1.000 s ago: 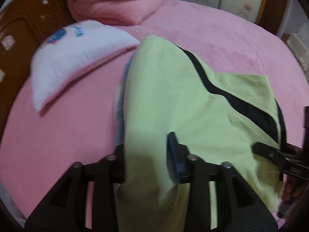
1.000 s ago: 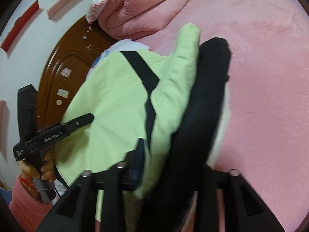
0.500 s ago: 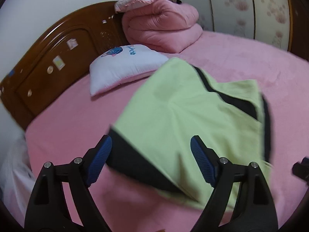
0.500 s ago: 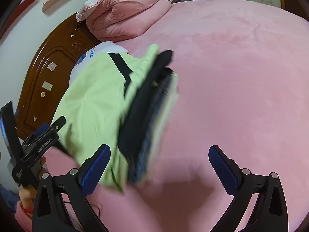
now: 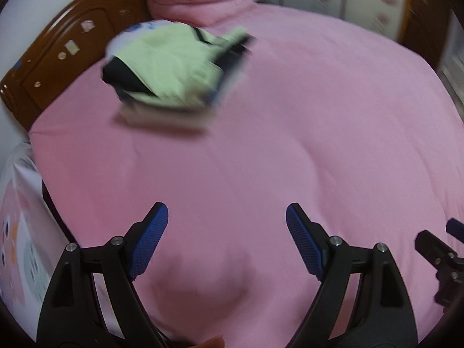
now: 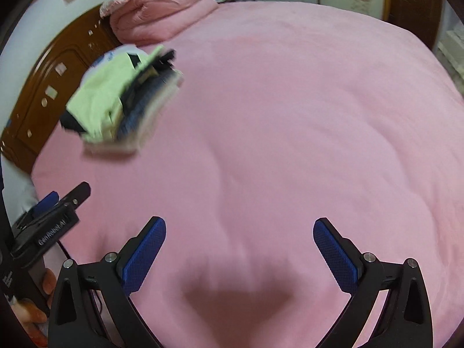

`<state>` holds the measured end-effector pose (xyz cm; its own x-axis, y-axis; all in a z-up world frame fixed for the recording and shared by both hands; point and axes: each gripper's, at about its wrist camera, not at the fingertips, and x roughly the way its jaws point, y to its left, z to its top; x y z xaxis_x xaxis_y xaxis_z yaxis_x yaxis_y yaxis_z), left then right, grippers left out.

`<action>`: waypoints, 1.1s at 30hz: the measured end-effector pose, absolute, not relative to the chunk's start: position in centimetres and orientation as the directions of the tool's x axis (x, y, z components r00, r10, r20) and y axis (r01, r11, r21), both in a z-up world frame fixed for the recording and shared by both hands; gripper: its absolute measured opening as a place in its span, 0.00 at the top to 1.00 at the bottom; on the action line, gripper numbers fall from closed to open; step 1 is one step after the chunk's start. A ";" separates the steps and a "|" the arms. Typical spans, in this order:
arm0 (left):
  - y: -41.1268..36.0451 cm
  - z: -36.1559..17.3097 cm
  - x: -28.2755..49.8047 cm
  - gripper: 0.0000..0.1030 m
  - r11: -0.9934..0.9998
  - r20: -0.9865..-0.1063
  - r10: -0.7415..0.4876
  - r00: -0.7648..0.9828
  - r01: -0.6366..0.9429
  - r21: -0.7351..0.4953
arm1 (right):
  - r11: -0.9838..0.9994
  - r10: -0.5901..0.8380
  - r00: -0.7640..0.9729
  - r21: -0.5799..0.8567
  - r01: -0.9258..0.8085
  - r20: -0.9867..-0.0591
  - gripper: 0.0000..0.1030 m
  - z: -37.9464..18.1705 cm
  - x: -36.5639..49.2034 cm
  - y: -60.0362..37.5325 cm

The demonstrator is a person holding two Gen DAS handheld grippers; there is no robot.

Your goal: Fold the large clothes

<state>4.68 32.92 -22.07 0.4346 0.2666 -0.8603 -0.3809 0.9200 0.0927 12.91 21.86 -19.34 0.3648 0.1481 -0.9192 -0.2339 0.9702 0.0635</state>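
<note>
Folded clothes [image 5: 174,69] are lying stacked on the pink bed [image 5: 290,145] by the headboard [image 5: 58,58]. Left gripper [image 5: 226,240] and right gripper [image 6: 239,249], jaws just opened, are hanging wide and gripping nothing.

A bed [image 5: 290,145] under a smooth pink cover fills both views, with a dark wooden headboard [image 5: 58,58] at its far left. Near the headboard lies a folded pile of clothes [image 5: 174,66], pale green with black on top, partly over a white pillow [image 6: 108,58]. A folded pink quilt [image 6: 162,8] sits behind it.
</note>
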 end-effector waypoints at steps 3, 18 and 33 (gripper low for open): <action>24.7 -22.2 0.5 0.21 0.950 -0.889 0.204 0.410 -0.303 0.078 | 0.976 0.098 0.334 0.025 -0.217 -0.937 0.00 -18.6 6.6 14.0; 3.0 -16.6 -11.2 0.21 0.998 -0.964 0.030 0.265 -0.062 0.014 | 0.999 -0.036 0.210 -0.033 0.018 -0.977 0.00 -12.7 -13.9 -13.0; 6.0 -6.1 -10.6 0.21 1.000 -0.927 0.005 0.376 -0.028 -0.006 | 0.992 -0.074 0.308 -0.037 0.123 -0.948 0.00 -2.4 -15.5 -12.8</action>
